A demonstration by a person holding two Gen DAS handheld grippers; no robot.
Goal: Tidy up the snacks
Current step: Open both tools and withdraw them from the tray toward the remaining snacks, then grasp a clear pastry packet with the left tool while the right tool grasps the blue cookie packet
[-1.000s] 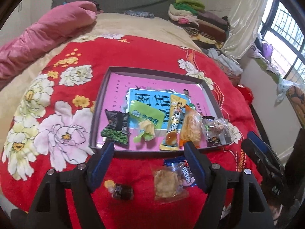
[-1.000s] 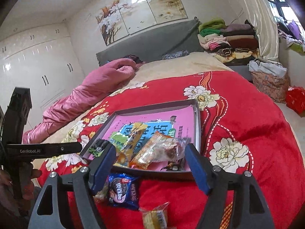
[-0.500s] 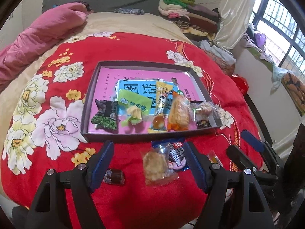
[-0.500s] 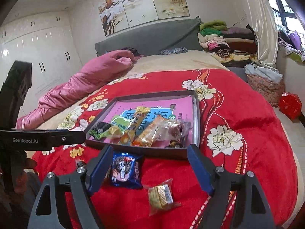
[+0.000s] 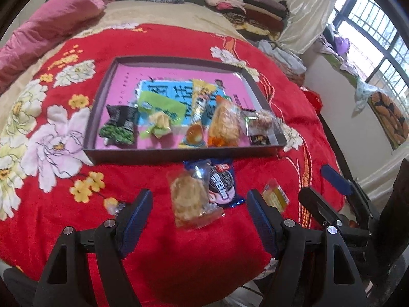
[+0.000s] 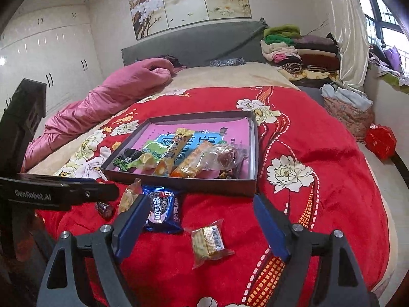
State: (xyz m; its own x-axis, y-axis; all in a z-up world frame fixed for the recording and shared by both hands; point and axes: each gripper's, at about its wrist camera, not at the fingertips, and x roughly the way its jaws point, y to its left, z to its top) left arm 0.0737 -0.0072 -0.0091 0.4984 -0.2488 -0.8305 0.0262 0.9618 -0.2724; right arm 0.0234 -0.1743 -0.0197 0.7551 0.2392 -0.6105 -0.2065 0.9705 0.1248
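A dark tray (image 5: 179,153) (image 6: 179,183) with a pink lining sits on the red flowered blanket and holds several wrapped snacks in a row. In front of it lie a clear pack with a round biscuit (image 5: 190,199), a blue Oreo pack (image 5: 222,184) (image 6: 162,211), a small yellow cracker pack (image 5: 276,195) (image 6: 208,240) and a small dark candy (image 6: 104,208). My left gripper (image 5: 199,204) hangs open over the biscuit pack, nothing between its pads. My right gripper (image 6: 202,209) stands above the cracker pack, its jaws opening and empty.
The bed's front edge is right below the grippers. A pink quilt (image 6: 115,94) lies at the left, folded clothes (image 6: 294,48) are stacked at the back right. A red bag (image 6: 381,140) sits on the floor by the window side.
Both grippers have drawn back from the tray toward the bed's front edge, so the loose snacks in front of the tray now lie between the fingers. The right jaws have widened.
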